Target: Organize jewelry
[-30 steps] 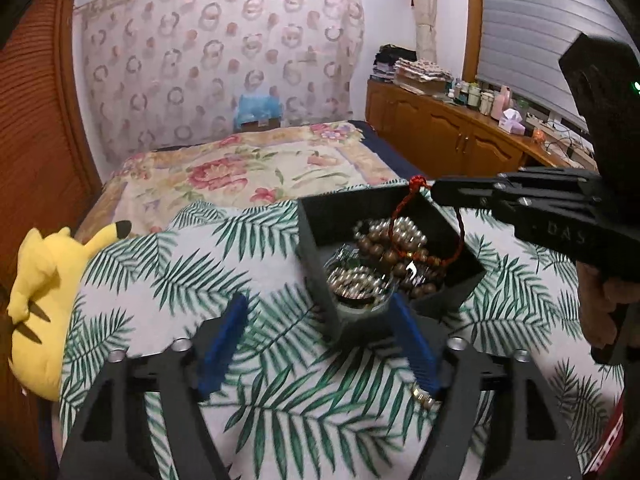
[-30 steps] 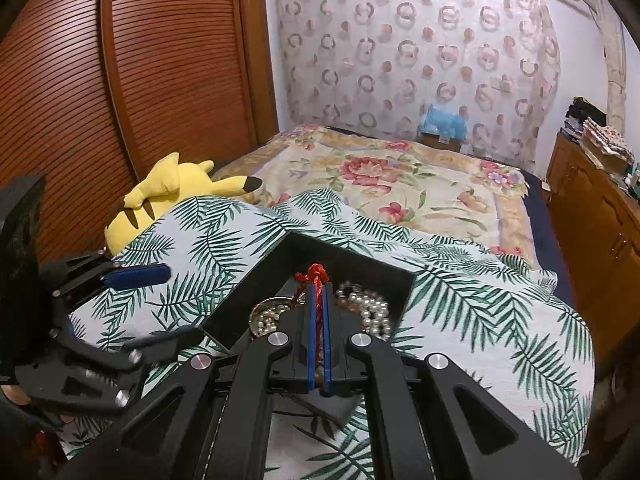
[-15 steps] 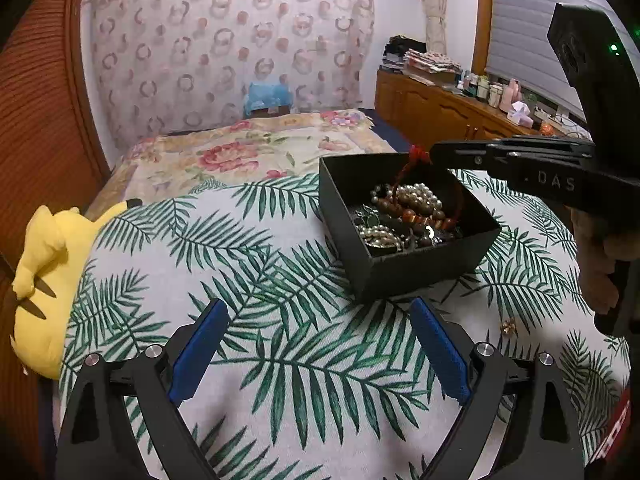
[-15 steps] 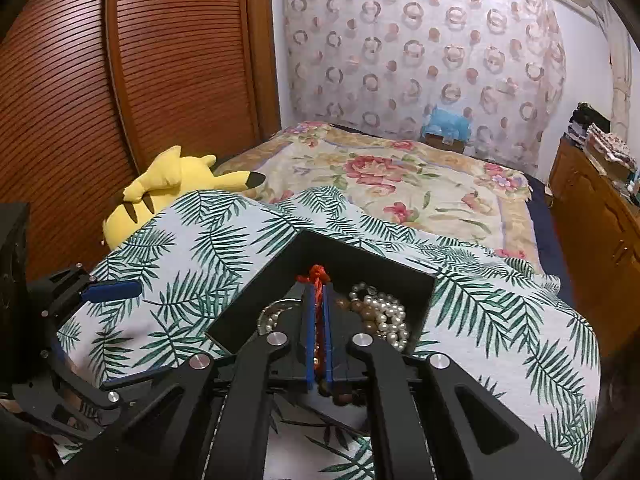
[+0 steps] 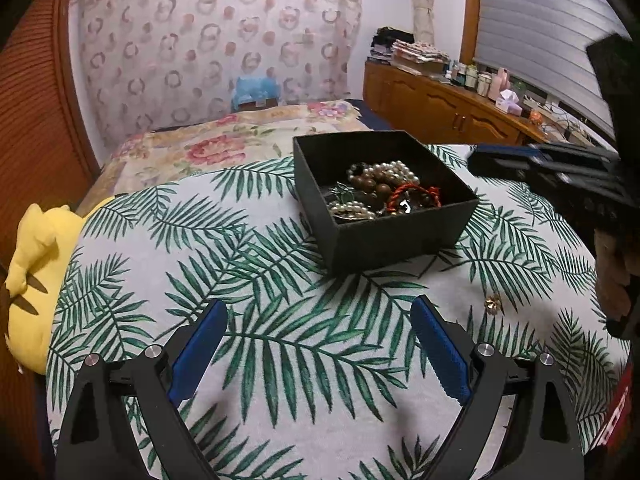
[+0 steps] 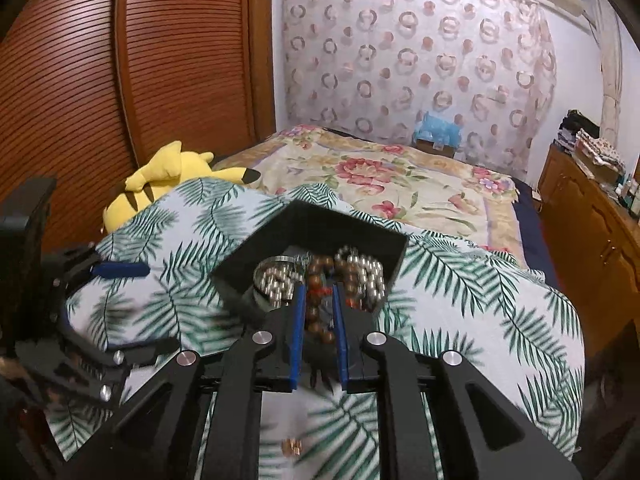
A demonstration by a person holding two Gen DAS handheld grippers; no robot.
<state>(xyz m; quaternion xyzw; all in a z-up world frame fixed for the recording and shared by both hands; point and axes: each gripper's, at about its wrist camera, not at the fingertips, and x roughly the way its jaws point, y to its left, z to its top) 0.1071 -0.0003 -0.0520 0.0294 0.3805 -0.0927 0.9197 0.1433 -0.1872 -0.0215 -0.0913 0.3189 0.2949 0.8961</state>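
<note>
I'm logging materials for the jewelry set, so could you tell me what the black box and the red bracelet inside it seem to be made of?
Black box: likely matte cardboard or stiff paperboard, judging by thin, straight walls with no shine. Red bracelet: looks like braided or knotted cord, judging by its twisted, dull texture; the fibre cannot be told.

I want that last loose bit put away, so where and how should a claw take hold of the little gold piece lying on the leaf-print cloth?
Pinch the gold piece across its whole body from straight above. It is tiny, lies flat on the soft cloth apart from the black box, and shows no handle or loop. The wide-open left claw looks nearest.
</note>
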